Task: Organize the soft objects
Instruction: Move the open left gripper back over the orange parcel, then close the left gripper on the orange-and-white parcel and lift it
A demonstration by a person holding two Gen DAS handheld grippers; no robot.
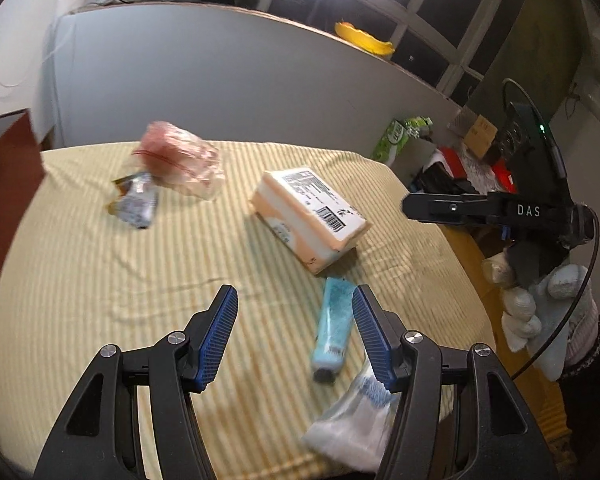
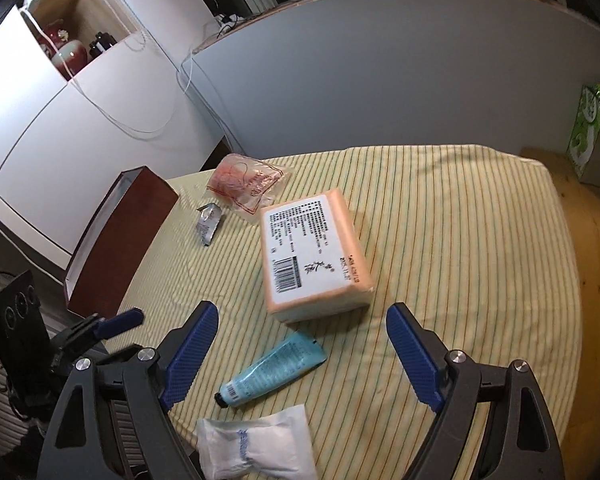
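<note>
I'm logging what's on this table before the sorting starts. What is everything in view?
Peach plastic-wrapped tissue pack: one, table centre.
Light blue squeeze tube: one, lying in front of the pack.
White soft pouch with blue print: one, near edge.
Clear zip bag with pink contents: one, far left.
Silver foil packet: one, beside the bag.
Yellow striped tablecloth: one, covering the table.
Dark red chair back: one, left of the table.
Green tissue box: one, far right.
Left gripper: black, blue pads, open, empty.
Right gripper: same, open, empty.
</note>
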